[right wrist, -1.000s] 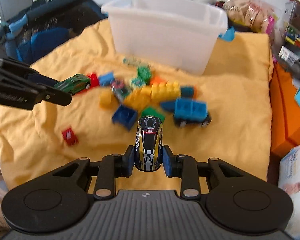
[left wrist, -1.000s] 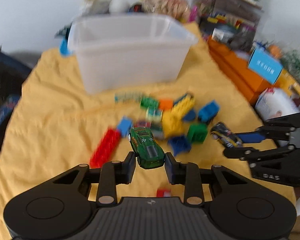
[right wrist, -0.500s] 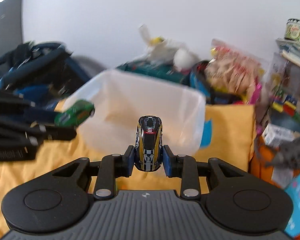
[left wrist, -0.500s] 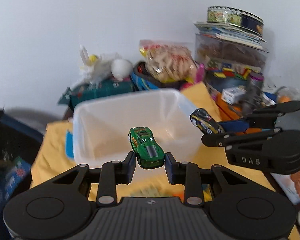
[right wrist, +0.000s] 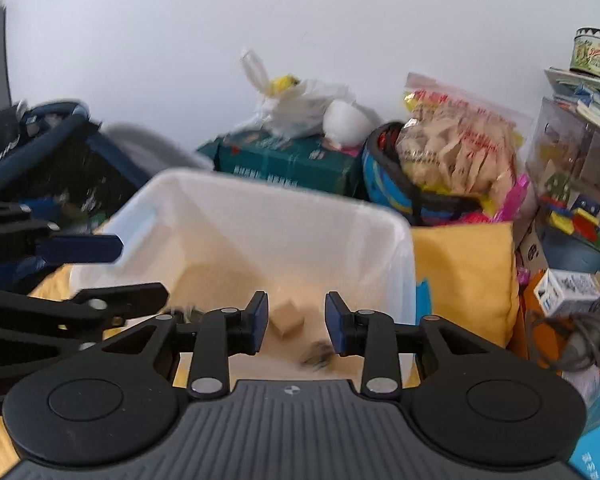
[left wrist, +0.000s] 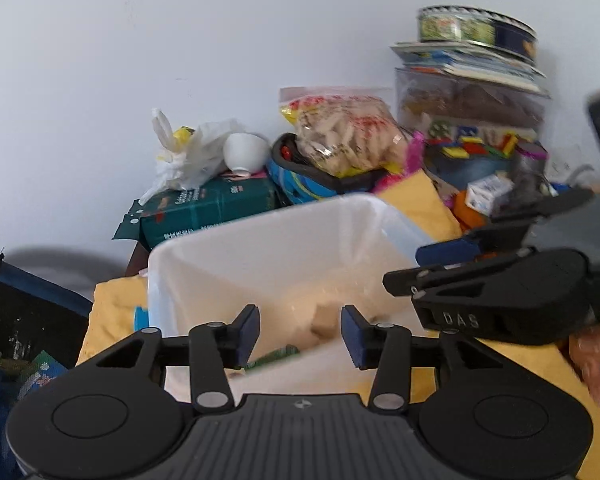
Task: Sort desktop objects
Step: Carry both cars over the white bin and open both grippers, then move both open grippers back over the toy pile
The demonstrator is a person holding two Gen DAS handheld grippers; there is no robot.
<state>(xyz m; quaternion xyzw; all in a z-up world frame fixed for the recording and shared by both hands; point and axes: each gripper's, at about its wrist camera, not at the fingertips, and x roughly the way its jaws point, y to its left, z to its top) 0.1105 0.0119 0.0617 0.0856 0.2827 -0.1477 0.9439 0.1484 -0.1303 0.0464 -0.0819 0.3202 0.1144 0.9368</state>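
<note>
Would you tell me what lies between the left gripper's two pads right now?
Nothing is held there: the left gripper is opening over the white bin, and the left wrist view shows only bin interior between its pads.

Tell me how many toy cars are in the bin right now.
2, both blurred: a green car near the bin's front wall, and a dark car on its floor. Others may be hidden.

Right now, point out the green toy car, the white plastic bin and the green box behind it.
green toy car (left wrist: 274, 356), left wrist view, blurred body low in the bin.
white plastic bin (right wrist: 268, 196), right wrist view, far rim.
green box (left wrist: 212, 210), left wrist view, front face.
</note>
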